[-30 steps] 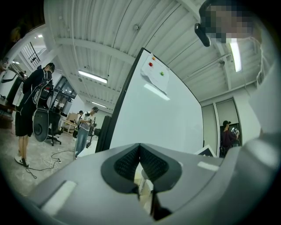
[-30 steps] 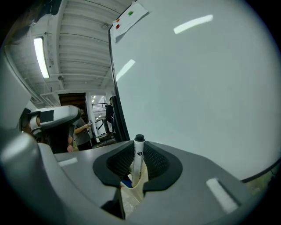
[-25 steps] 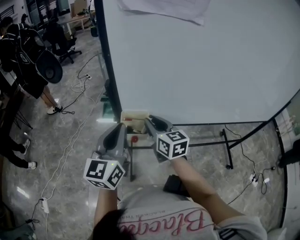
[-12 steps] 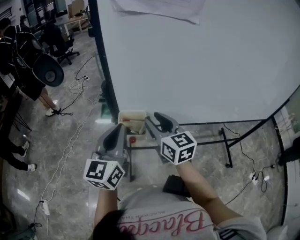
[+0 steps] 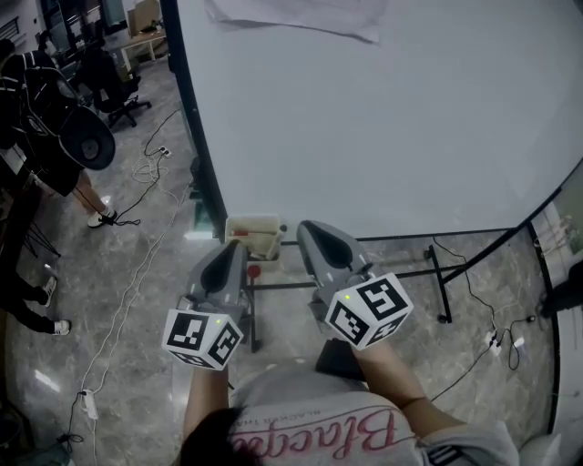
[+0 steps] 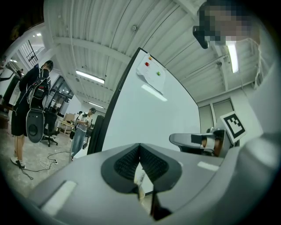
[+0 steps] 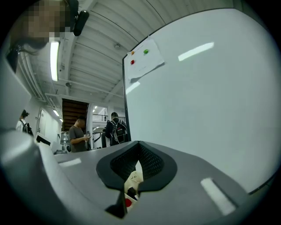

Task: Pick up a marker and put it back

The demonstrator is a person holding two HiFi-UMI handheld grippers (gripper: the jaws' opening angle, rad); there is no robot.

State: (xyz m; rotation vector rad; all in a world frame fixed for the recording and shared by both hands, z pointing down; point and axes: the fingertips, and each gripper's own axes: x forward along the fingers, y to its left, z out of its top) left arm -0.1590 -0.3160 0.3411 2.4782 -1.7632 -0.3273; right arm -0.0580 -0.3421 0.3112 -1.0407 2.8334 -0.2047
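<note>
A small cream box (image 5: 255, 229) hangs at the whiteboard's (image 5: 383, 118) lower left corner, with something red, perhaps a marker (image 5: 239, 234), lying in it. A round red piece (image 5: 255, 270) shows just below it. My left gripper (image 5: 232, 250) points at the box from below, jaws together and empty. My right gripper (image 5: 308, 229) sits right of the box, its jaws shut with nothing between them. Past the tips of the right gripper (image 7: 139, 145) in its own view, the box (image 7: 133, 179) and a red spot (image 7: 127, 202) show through the gap.
The whiteboard's black stand (image 5: 437, 273) and its feet spread over the marble floor. Cables (image 5: 137, 273) trail at the left, where people (image 5: 55, 118) and office chairs stand. A paper sheet (image 5: 291, 18) is pinned to the board's top.
The right gripper has drawn back to the right and toward me, away from the box. The left gripper has held still.
</note>
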